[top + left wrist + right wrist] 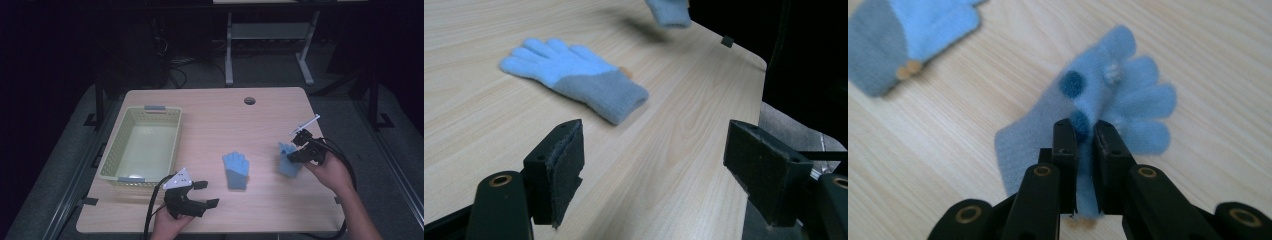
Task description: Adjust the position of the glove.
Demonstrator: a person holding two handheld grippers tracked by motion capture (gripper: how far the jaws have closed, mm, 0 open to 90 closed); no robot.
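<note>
Two light blue knit gloves with grey cuffs are here. One glove [236, 170] [574, 77] [903, 35] lies flat on the wooden table [225, 120], fingers pointing away. My right gripper [295, 152] [1084, 135] is shut on the second glove [288, 161] [1108, 100], which hangs from the jaws just above the table at the right; it has dark blue dots. The hanging glove's cuff [669, 12] also shows at the top of the left gripper view. My left gripper [206, 194] [654, 165] rests near the front edge, jaws wide open with nothing between them.
A pale green plastic basket [142, 145] stands at the table's left, with nothing in it. A round cable hole [249, 100] sits near the far edge. The table's right corner [744, 50] drops off to dark floor beyond.
</note>
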